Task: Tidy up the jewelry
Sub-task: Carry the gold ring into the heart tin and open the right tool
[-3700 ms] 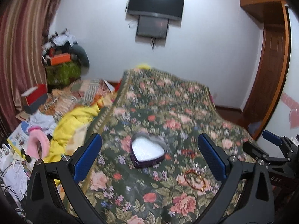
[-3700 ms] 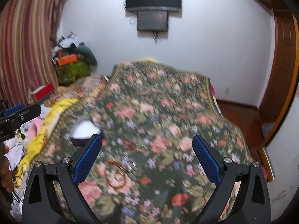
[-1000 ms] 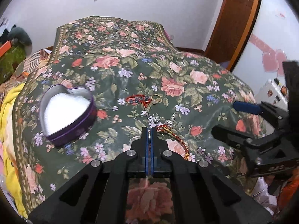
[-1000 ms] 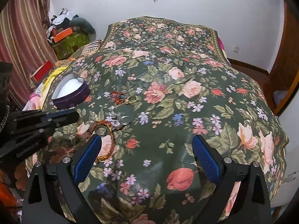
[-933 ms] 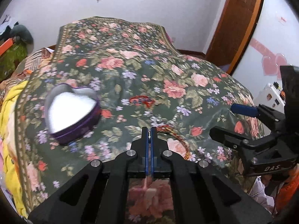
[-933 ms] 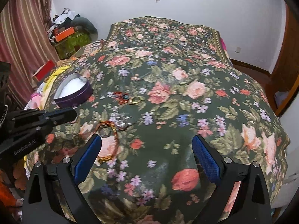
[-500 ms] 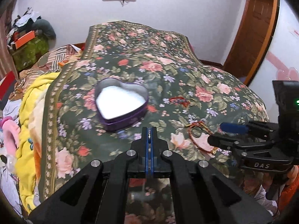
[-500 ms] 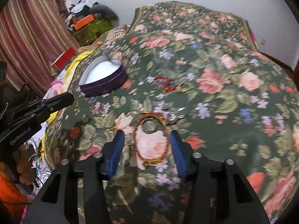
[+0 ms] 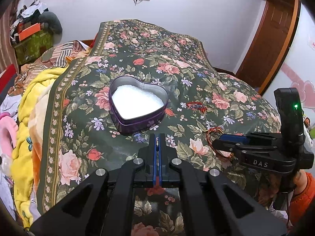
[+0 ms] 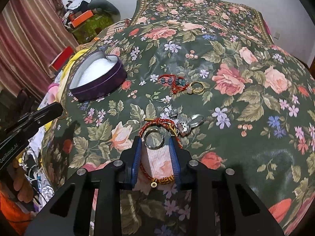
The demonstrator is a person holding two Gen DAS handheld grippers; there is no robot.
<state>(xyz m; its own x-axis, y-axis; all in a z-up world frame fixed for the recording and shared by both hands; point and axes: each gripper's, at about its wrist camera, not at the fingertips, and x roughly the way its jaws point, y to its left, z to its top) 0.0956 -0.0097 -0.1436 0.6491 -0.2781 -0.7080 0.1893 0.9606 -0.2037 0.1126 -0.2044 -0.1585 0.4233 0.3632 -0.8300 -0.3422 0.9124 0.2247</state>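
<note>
Your left gripper (image 9: pixel 157 143) pinches a small gold ring (image 10: pixel 62 114) just short of the purple heart-shaped tin (image 9: pixel 137 106); let go early and it vanishes into the floral bedspread (image 9: pixel 196 74). Your right gripper (image 10: pixel 155 149), part-open, straddles the red-and-gold braided bracelet (image 10: pixel 157 122) right of the tin; squeezing could also catch the round glass locket (image 10: pixel 154 137).

Purple heart tin (image 9: pixel 137 121) (white lining) sits on a dark green, pink-rose floral bedspread (image 9: pixel 196 74).

Black left gripper (image 9: pixel 157 141), blue pads, silver screws, orange sleeve.
</note>
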